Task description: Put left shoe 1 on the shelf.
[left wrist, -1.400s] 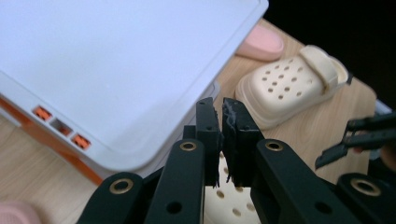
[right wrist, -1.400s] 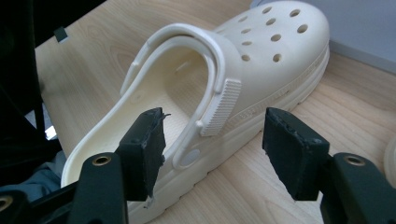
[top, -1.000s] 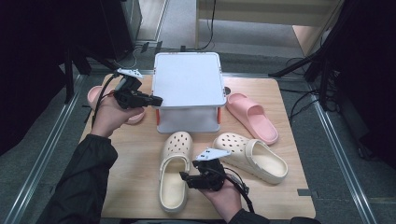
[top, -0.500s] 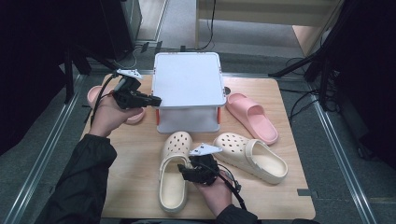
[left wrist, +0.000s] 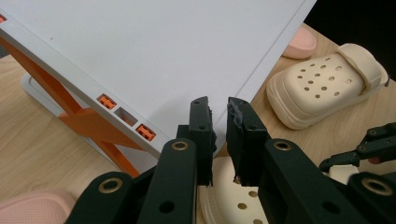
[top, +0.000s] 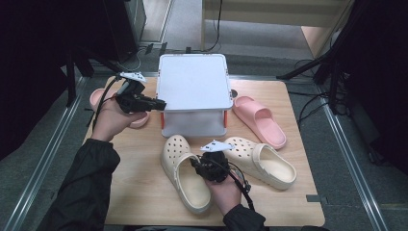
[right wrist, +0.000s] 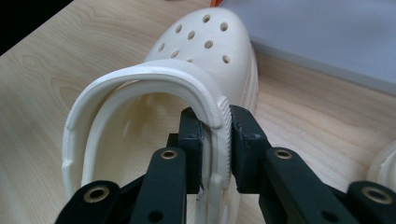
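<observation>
Two claws are at work, and the risk sits mainly with the right one. The right claw [right wrist: 215,140] has just been closing, and in the right gripper view its jaws pinch the side wall of the cream clog [top: 185,173] just where the heel strap meets it, one jaw inside the shoe and one outside. That clog lies on the table [top: 134,192], toe toward the white box [top: 195,96], beside its mate, the second cream clog [top: 262,161].

The bite is narrow and on soft, springy foam. If the shoe is lifted from here, my guess is that it will hang toe-down and swing, since the grip is at the heel end, away from its middle. The ribbed rim could slide out of the pads, or the strap could fold and let the shoe twist. A swinging toe could knock the second clog or catch the box's edge.

The left claw [left wrist: 219,135] hovers at the corner of the white lid [left wrist: 154,60], jaws nearly together with only a thin gap, and they have just been opening slightly; nothing is held between them. If it means to take the lid's edge, that gap looks too small and the tips may simply push the box toward the pink slipper [top: 260,120]. Another pink slipper [top: 98,98] lies behind the left hand [top: 113,120].
</observation>
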